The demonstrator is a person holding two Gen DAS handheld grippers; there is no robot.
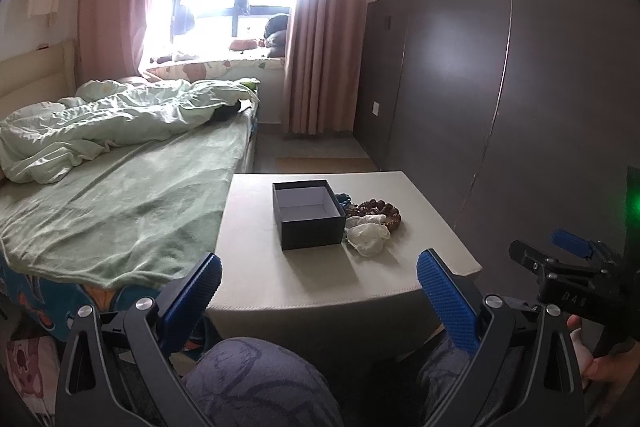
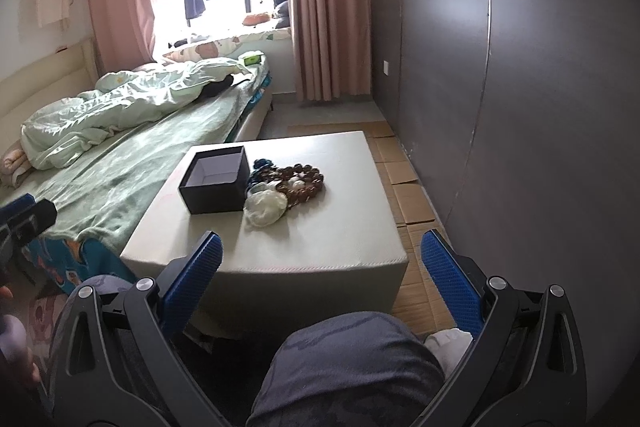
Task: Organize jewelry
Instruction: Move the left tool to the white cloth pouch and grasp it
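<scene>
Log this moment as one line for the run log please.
stage: not started | left gripper: open, empty | right gripper: open, empty | box: open, empty | beads: beside box on table

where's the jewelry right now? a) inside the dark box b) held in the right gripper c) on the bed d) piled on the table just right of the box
d: the brown bead bracelet and the rest of the pile lie on the table beside the open dark box, whose inside shows bare; both grippers are open and hold nothing.
</scene>
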